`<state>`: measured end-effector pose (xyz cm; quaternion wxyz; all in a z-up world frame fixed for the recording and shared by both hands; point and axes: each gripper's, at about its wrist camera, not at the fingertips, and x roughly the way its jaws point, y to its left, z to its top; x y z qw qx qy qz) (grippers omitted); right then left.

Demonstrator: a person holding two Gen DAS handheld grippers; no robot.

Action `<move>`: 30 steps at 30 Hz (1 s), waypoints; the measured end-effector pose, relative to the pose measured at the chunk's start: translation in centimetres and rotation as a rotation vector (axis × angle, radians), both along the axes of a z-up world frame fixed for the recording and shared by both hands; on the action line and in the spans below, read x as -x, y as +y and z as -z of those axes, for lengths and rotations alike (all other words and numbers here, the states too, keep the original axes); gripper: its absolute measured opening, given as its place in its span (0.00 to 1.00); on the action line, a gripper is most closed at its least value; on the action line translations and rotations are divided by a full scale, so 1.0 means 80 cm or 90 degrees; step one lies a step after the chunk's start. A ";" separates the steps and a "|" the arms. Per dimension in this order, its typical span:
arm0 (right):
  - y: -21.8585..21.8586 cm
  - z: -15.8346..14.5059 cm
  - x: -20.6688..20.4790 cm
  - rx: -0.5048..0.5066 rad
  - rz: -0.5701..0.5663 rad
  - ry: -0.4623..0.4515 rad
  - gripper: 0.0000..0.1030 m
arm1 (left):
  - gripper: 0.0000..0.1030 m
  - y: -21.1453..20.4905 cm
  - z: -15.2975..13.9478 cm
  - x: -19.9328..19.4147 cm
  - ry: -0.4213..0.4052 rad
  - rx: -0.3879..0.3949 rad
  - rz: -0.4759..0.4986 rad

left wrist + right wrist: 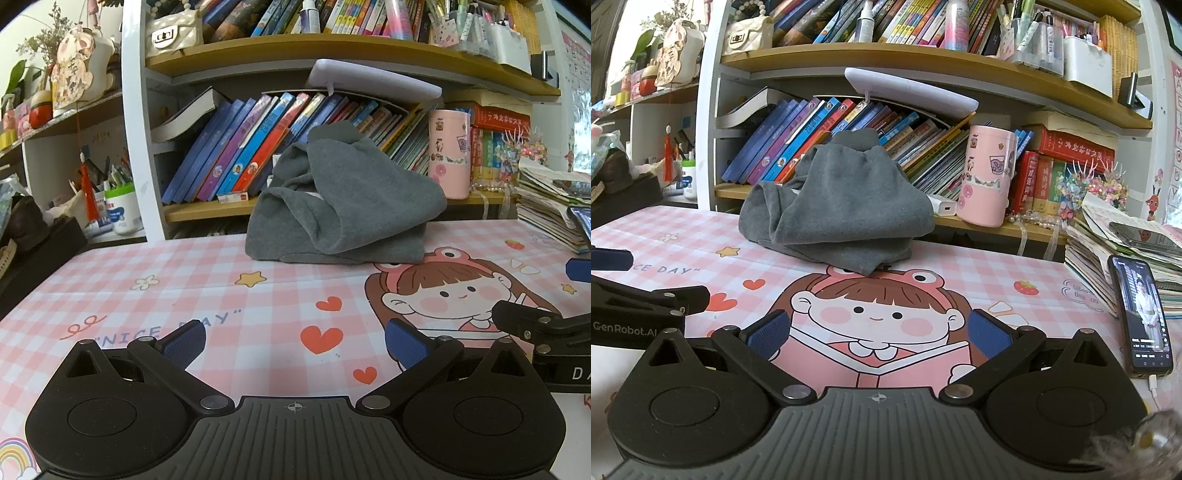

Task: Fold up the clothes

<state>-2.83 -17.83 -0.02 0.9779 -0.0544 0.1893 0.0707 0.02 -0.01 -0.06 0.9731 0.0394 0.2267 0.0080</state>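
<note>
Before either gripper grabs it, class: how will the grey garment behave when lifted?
The grey garment lies slumped in soft folds, so it will likely droop and unfold. It looks thick, perhaps fleece, so probably not slippery. Nothing suggests it is fragile.

"GenRobot.AI" on left gripper (639, 314), probably

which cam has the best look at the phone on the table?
Right wrist. The black smartphone with a lit screen lies whole on the pink checked tablecloth, beside the paper stack. In the left wrist view only a cropped dark corner shows at the right edge.
</note>
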 end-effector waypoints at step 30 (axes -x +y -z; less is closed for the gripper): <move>0.001 0.000 0.000 0.000 0.000 0.001 1.00 | 1.00 0.000 0.003 -0.001 0.005 0.001 0.003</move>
